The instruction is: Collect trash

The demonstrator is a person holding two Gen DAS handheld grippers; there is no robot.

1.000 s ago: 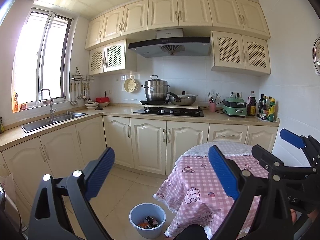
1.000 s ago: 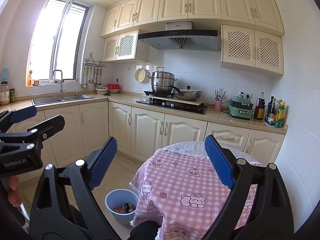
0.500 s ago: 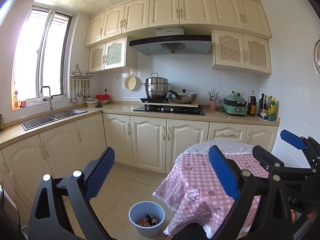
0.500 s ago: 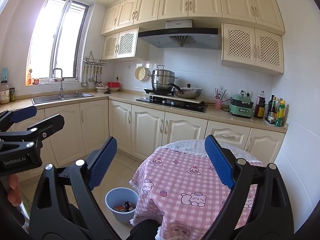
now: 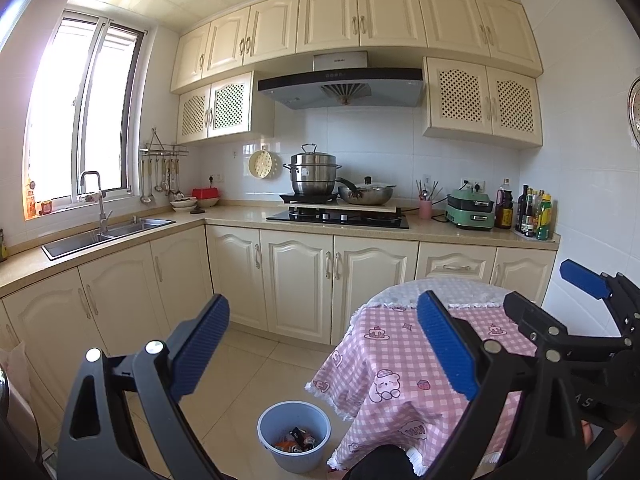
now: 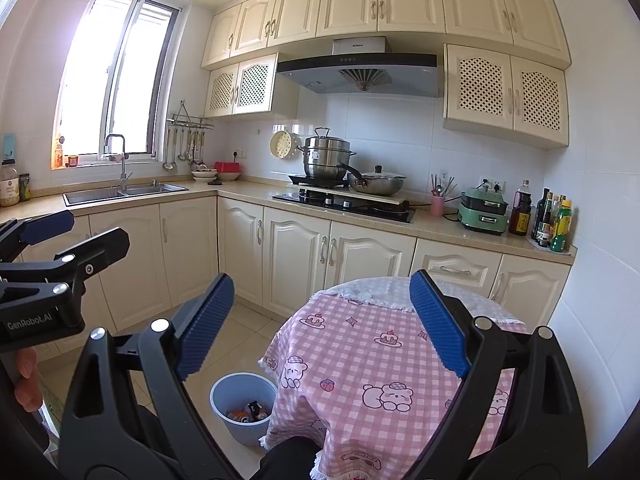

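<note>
Cream kitchen cabinets (image 5: 296,276) filled the left wrist view, where the left gripper (image 5: 324,348) hung with blue pads apart and empty above the floor. A blue trash bin (image 5: 294,436) stood upright beside the pink checked tablecloth (image 5: 384,364), mouth up, wrappers already inside.

Right wrist view: the right gripper (image 6: 322,326) gaped empty too. No loose trash showed on the tablecloth, so collection looked nearly done.

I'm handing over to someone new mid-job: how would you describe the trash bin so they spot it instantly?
Find the round table with the pink checked tablecloth in front of the cream base cabinets. On the tiled floor at its left foot stands a small, round, light-blue plastic bin, partly tucked under the cloth's edge. It is the only container on the floor, with wrappers already inside.
</note>
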